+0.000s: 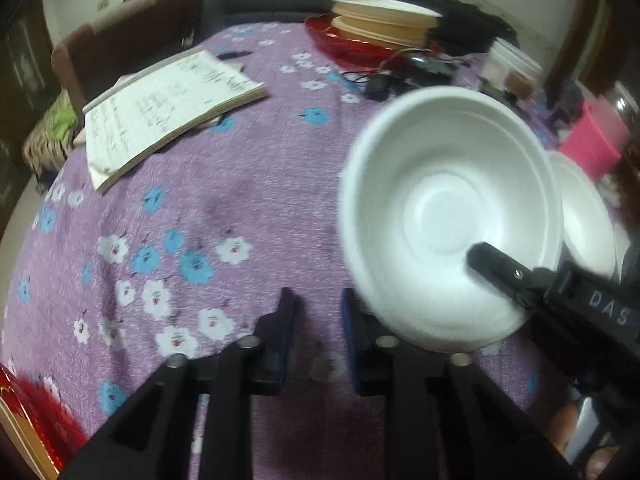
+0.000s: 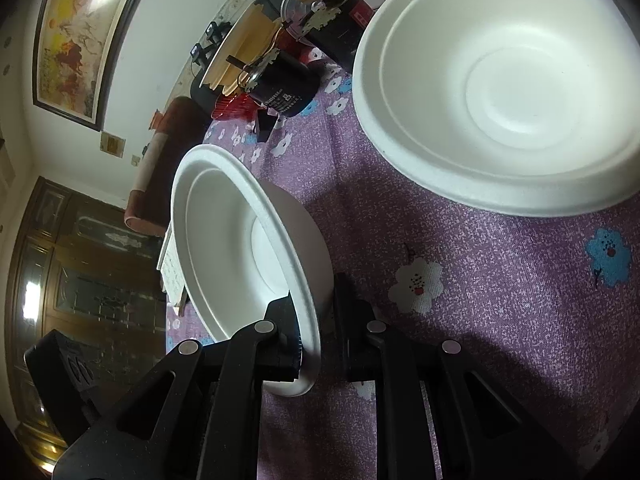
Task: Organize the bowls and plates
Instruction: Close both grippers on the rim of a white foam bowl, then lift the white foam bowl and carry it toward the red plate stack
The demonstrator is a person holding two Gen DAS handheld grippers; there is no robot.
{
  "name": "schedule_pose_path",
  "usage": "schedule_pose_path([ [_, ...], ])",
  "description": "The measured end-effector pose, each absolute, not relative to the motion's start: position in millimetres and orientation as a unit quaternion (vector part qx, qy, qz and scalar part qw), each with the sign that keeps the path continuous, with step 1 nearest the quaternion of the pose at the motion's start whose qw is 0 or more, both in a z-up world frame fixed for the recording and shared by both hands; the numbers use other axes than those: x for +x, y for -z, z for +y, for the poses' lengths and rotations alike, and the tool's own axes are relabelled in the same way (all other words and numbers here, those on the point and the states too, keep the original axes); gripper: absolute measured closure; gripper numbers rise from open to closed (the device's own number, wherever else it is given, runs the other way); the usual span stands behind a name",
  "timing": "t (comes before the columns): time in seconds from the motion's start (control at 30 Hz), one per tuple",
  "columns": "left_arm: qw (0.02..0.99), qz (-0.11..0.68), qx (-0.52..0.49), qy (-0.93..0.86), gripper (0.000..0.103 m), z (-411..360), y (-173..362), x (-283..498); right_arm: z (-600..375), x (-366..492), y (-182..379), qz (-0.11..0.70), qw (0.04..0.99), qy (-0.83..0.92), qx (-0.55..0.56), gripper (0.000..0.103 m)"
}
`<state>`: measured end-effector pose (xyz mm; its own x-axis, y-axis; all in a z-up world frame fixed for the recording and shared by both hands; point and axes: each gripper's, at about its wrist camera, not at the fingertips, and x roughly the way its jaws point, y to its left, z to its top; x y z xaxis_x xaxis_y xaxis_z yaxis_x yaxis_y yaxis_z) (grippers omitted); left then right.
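**Bowl pinched by its rim, held tilted above the tablecloth**

Bowl (image 2: 248,256), white foam, sits in my right gripper (image 2: 316,316): the jaws are closed onto its rim, one finger inside the wall and the other against the outside. It is tipped up on edge above the purple flowered tablecloth (image 2: 500,300), its opening turned toward my left side. A second white bowl (image 2: 504,92) rests upright on the cloth beyond it, well apart from the held one. My left gripper (image 1: 316,320) holds nothing; its jaws stand a little apart over the cloth, just beside the lifted bowl. Farther back lie an open notebook (image 1: 168,108) and a stack of pale plates (image 1: 380,20) on a red tray (image 1: 340,46).
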<state>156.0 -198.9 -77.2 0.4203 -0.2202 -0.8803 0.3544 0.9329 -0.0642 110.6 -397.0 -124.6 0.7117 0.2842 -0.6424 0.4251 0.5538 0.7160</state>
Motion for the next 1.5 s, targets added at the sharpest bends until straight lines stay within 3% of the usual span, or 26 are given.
schedule_pose_path([
  [0.03, 0.844, 0.509, 0.064, 0.158, 0.047, -194.2, 75.0, 158.3, -397.1, 110.9, 124.4, 0.377, 0.797, 0.045, 0.469, 0.090],
  [0.07, 0.849, 0.503, 0.062, 0.149, 0.038, -190.3, 71.9, 160.3, -397.5, 110.7, 124.5, 0.377, 0.797, 0.045, 0.469, 0.090],
  [0.17, 0.868, 0.477, 0.047, 0.131, 0.036, -175.5, 55.7, 162.6, -399.3, 110.2, 125.6, 0.377, 0.796, 0.042, 0.471, 0.090],
  [0.23, 0.876, 0.465, 0.038, 0.123, 0.024, -167.0, 48.1, 163.8, -400.5, 109.4, 126.8, 0.379, 0.793, 0.039, 0.476, 0.090],
  [0.43, 0.859, 0.488, -0.019, 0.153, 0.023, -156.8, 57.8, 182.4, -400.9, 110.0, 127.2, 0.379, 0.791, 0.038, 0.479, 0.090],
  [0.87, 0.904, 0.407, 0.011, 0.128, 0.022, -167.7, 43.9, 164.5, -400.2, 111.6, 126.8, 0.376, 0.796, 0.038, 0.472, 0.092],
  [1.0, 0.888, 0.420, -0.022, 0.185, 0.022, -170.4, 47.4, 165.1, -400.1, 111.9, 126.4, 0.375, 0.798, 0.037, 0.470, 0.092],
  [1.13, 0.902, 0.377, 0.000, 0.209, 0.021, -179.7, 44.3, 150.5, -400.3, 111.3, 126.6, 0.375, 0.799, 0.038, 0.468, 0.092],
  [1.5, 0.869, 0.451, 0.002, 0.206, 0.021, -196.0, 82.6, 167.3, -399.0, 112.8, 127.0, 0.373, 0.803, 0.040, 0.463, 0.092],
])
